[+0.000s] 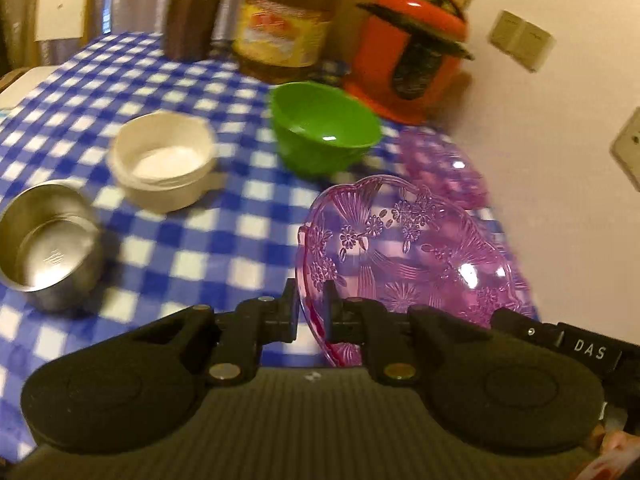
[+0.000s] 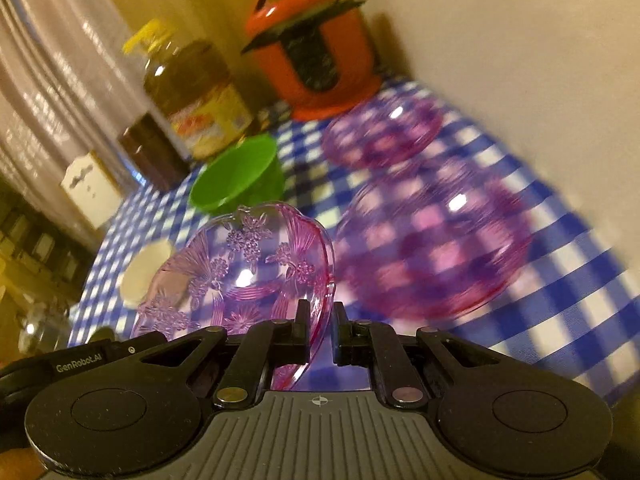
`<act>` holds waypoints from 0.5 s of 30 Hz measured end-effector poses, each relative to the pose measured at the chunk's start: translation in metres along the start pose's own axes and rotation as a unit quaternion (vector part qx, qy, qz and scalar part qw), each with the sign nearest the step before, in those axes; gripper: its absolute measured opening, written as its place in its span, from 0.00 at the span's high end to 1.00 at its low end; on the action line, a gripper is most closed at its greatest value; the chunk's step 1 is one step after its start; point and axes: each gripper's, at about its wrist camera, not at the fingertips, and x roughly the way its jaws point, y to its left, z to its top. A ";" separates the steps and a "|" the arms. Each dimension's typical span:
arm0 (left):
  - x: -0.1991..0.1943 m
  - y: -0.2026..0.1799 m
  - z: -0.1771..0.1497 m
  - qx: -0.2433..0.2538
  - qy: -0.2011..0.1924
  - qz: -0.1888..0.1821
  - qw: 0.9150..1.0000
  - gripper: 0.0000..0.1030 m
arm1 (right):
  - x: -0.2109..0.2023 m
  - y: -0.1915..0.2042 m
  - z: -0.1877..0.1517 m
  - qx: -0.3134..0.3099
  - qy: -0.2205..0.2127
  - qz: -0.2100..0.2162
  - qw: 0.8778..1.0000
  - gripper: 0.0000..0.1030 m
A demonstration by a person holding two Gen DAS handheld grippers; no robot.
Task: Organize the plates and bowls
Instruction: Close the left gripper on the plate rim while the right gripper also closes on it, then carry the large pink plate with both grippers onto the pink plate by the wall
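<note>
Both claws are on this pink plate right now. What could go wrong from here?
1. Each claw, left and right, pinches only the thin rim of the pink plate; pulling apart or twisting could crack it or let it slip.
2. Another pink plate lies close beneath, so a drop could strike it.
3. The green bowl stands just ahead and could get knocked.

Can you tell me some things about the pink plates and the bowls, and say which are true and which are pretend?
1. Both grippers pinch the rim of one pink flowered plate. True: the left gripper and the right gripper each clamp its edge.
2. The green bowl is upside down. False: it stands open side up.
3. The steel bowl is full of rice. False: it looks empty.
4. Two more pink plates lie on the checked cloth. True.
5. A red cooker stands behind the green bowl. True.
</note>
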 end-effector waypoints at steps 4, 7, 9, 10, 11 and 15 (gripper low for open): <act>0.015 -0.036 0.007 0.017 0.003 -0.029 0.999 0.90 | -0.018 -0.024 0.019 0.010 -0.021 -0.026 0.999 0.91; 0.029 -0.061 0.010 0.031 0.007 -0.044 0.999 0.90 | -0.023 -0.043 0.030 0.018 -0.027 -0.043 0.999 0.91; 0.040 -0.074 0.011 0.039 0.011 -0.052 0.998 0.90 | -0.023 -0.055 0.037 0.024 -0.030 -0.054 0.998 0.91; 0.045 -0.081 0.011 0.043 0.014 -0.056 0.997 0.90 | -0.021 -0.062 0.039 0.028 -0.031 -0.059 0.997 0.91; 0.049 -0.086 0.010 0.047 0.016 -0.058 0.997 0.90 | -0.020 -0.068 0.042 0.030 -0.031 -0.063 0.997 0.91; 0.070 -0.102 0.011 0.061 0.026 -0.061 0.996 0.90 | -0.011 -0.086 0.047 0.037 -0.029 -0.076 0.996 0.91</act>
